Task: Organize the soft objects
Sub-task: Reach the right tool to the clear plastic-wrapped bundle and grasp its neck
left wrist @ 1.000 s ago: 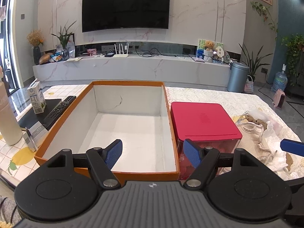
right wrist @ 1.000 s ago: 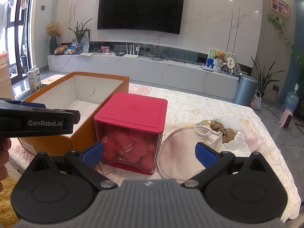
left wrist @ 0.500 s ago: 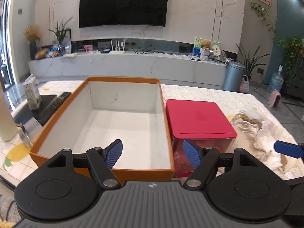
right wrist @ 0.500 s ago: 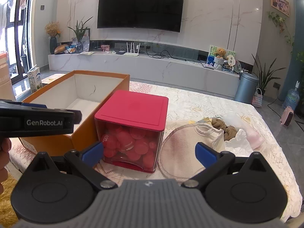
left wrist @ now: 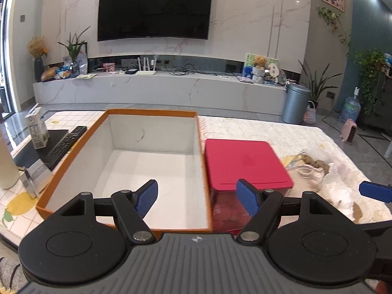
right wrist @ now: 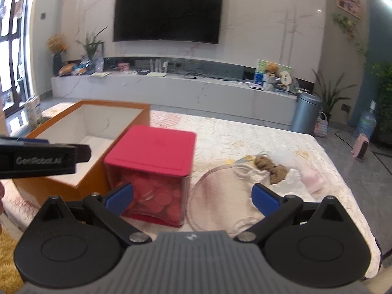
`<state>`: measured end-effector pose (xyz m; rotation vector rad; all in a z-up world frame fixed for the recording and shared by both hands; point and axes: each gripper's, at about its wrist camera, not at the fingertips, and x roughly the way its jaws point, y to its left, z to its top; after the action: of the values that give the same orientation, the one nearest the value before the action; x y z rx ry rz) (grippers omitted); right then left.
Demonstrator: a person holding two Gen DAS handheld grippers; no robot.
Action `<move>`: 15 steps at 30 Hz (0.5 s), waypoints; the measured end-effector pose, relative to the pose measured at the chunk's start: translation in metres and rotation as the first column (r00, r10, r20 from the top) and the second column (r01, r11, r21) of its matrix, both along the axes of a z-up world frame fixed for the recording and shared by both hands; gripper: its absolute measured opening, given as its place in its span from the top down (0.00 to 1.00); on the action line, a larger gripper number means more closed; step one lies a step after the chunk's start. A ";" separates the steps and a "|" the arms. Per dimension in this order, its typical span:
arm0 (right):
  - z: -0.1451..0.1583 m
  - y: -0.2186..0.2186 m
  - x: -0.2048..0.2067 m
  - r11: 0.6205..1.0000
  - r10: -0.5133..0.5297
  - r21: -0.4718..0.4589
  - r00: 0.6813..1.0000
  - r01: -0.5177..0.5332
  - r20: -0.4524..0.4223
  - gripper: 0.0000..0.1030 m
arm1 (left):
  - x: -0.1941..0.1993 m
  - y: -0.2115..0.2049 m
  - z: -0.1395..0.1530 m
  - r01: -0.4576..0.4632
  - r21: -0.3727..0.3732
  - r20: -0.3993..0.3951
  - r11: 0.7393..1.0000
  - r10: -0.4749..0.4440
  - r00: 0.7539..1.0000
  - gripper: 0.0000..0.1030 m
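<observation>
An empty orange box (left wrist: 152, 114) with a white inside stands on the table, also seen as the orange box (right wrist: 73, 120) in the right wrist view. Beside it sits a clear cube with a red lid (left wrist: 245, 164), the red-lidded cube (right wrist: 156, 152) holding red discs. A pile of soft things (right wrist: 267, 169), white cloth with a brown plush piece, lies right of the cube on a round pale mat (right wrist: 220, 203); the same pile (left wrist: 316, 169) shows at right. My left gripper (left wrist: 197, 199) hovers open over the box's near edge. My right gripper (right wrist: 192, 196) stands open, nothing between its fingers.
A remote (left wrist: 66, 143), a small carton (left wrist: 36, 131) and a pale bottle (left wrist: 7, 166) sit left of the box. The right gripper's blue fingertip (left wrist: 376, 191) pokes in at the right. Beyond the table stand a TV console (left wrist: 159, 90) and a bin (left wrist: 295, 103).
Both views shifted slightly; the box and cube sit a little lower and further back in the left view. Both grippers stay open and nothing on the table moved.
</observation>
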<state>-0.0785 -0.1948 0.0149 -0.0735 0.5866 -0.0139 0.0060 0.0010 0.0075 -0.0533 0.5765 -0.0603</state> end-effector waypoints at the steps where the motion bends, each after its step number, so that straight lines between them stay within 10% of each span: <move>1: 0.002 -0.003 0.000 1.000 -0.009 -0.002 1.000 0.009 0.001 0.02 | 0.001 -0.003 0.001 0.007 0.004 0.002 1.000 -0.007 1.000 0.16; 15: 0.013 -0.107 -0.026 0.922 -0.302 -0.252 0.953 0.294 0.009 0.02 | 0.018 -0.081 -0.012 0.230 0.114 -0.051 0.966 -0.226 0.973 0.16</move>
<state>-0.1041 -0.3020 0.0276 -0.2302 0.6199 -0.3854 0.0242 -0.0797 -0.0045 0.1295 0.6208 -0.2491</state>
